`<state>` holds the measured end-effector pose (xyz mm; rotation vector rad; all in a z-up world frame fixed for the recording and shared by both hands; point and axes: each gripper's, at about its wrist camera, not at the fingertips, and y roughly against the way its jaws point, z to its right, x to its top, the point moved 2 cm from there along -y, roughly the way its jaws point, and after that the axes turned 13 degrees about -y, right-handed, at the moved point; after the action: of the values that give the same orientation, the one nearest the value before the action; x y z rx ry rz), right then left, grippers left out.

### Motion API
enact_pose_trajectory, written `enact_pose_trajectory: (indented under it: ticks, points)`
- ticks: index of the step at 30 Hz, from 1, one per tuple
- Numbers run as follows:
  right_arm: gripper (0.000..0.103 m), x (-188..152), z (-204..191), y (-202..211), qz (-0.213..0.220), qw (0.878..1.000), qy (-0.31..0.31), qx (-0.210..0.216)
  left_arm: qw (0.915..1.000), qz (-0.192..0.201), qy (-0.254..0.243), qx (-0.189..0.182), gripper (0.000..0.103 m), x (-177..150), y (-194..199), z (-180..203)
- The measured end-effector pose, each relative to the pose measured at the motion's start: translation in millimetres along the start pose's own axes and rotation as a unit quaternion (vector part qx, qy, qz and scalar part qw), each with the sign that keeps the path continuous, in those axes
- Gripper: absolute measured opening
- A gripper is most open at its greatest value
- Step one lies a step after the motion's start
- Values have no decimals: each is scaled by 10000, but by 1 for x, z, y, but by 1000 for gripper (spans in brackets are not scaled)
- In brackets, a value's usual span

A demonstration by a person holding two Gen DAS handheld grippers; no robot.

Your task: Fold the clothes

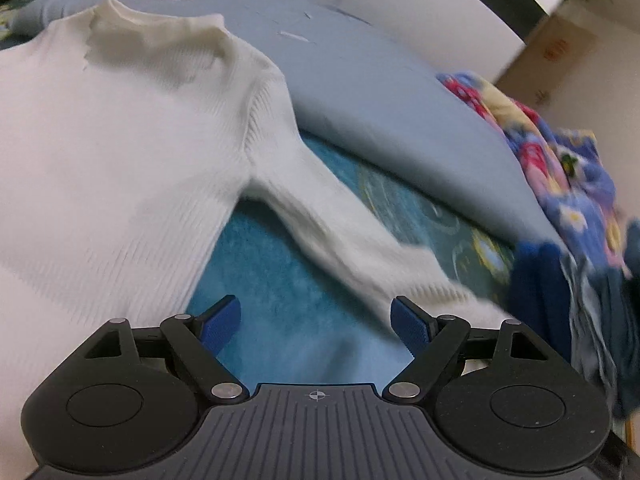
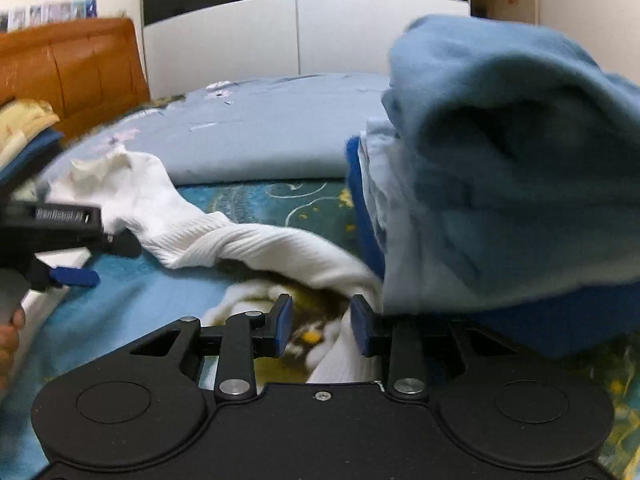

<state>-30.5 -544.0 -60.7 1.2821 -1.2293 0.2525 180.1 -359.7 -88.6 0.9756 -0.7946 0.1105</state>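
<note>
A white ribbed sweater [image 1: 120, 152] lies flat on the teal bed cover, collar at the top, its sleeve [image 1: 360, 252] stretched down to the right. My left gripper [image 1: 316, 324] is open and empty, hovering over bare cover between the sweater's body and the sleeve. In the right wrist view the sleeve [image 2: 256, 244] runs across to my right gripper [image 2: 322, 328], whose jaws stand partly open with the cuff end [image 2: 344, 344] lying between them, beside the right finger. The left gripper [image 2: 60, 240] shows at the far left there.
A folded pale blue quilt [image 1: 380, 112] lies behind the sweater. A pile of clothes, blue and floral [image 1: 560, 168], sits at the right; in the right wrist view a blue garment [image 2: 500, 168] looms close. A brown headboard [image 2: 72, 64] and white wardrobe [image 2: 300, 32] stand behind.
</note>
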Motion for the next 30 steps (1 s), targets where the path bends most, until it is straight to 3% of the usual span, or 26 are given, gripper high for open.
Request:
enact_pose_trajectory:
  ticks: [8,9,11,12,13,14,19,22,24,28,30]
  points:
    - [41,3,-18,-18,113,9968,763,-187,9973,390,527,-336,86,16,-18,-7]
    - [41,3,-19,-20,108,9964,818,-197,9970,423,540,-359,81,16,-20,-7]
    - [44,1,-21,-23,120,9958,864,-261,9964,491,563,-404,56,16,-23,-7]
    - [45,-1,-22,-23,121,9960,848,-236,9959,521,615,-401,37,15,-22,-9]
    - [45,-1,-24,-22,144,9959,872,-167,9954,551,673,-394,27,15,-21,-10]
    - [44,-2,-25,-21,168,9958,897,-97,9940,698,696,-471,23,14,-17,-13]
    - [44,-7,-34,-14,288,9941,1020,249,9870,1213,755,-730,15,13,11,-28]
    - [46,3,-41,-20,401,9924,1136,251,9890,1138,706,-633,15,10,21,-35]
    - [45,9,-47,-30,351,9907,1287,281,9928,879,658,-474,15,7,20,-39]
    - [47,21,-52,-43,346,9890,1418,236,9944,515,729,-568,15,-1,17,-45]
    - [47,25,-51,-53,107,9894,1421,288,9954,439,661,-541,16,-4,19,-46]
